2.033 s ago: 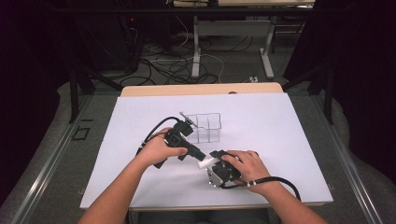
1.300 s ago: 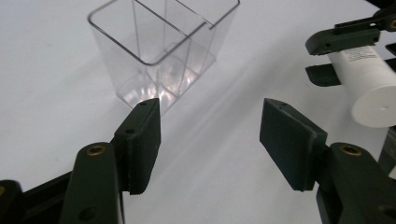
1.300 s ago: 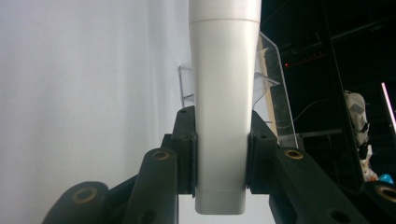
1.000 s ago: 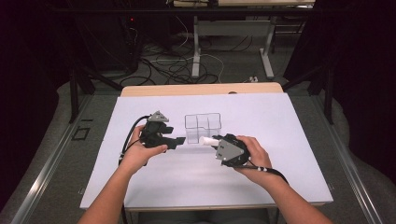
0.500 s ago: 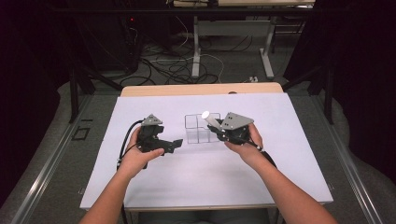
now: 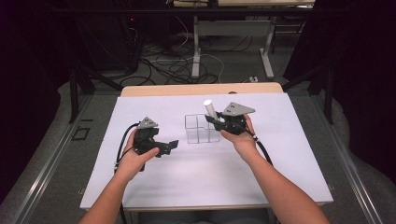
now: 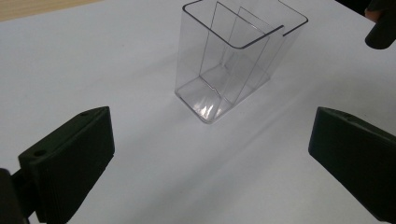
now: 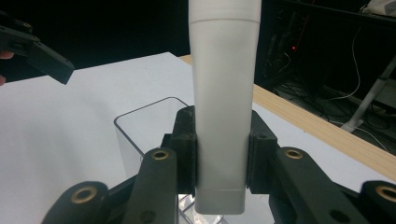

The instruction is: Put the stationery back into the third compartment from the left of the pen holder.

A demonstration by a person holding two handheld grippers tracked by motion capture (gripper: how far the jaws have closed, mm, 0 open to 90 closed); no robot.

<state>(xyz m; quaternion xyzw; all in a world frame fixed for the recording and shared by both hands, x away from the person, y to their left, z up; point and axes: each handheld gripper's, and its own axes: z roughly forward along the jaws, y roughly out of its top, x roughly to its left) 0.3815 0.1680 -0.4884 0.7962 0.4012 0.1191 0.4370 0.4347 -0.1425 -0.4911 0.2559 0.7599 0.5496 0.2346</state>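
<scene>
A white tube (image 6: 208,108) stands upright with my right gripper (image 6: 214,119) shut on its lower part. In the right gripper view the tube (image 8: 224,70) sits between the pads of my right gripper (image 8: 223,154), its bottom end just above the clear divided box (image 8: 140,126). That clear box (image 6: 198,133) rests on the white table cover, to the left of the right gripper. My left gripper (image 6: 164,147) hovers left of the box. Its jaws have just been opening, and my left gripper (image 7: 210,126) stands wide open with nothing between, pointing at the box (image 7: 229,60).
The white cover (image 6: 210,177) spans most of the table, with a wooden strip (image 6: 201,88) at its far edge. Cables and table legs lie on the floor beyond. Each gripper trails a black cable along the forearm.
The right hand has carried the tube from the front of the table up and back to the box, turning it from lying to upright. The left gripper has drawn off to the left and opened.
</scene>
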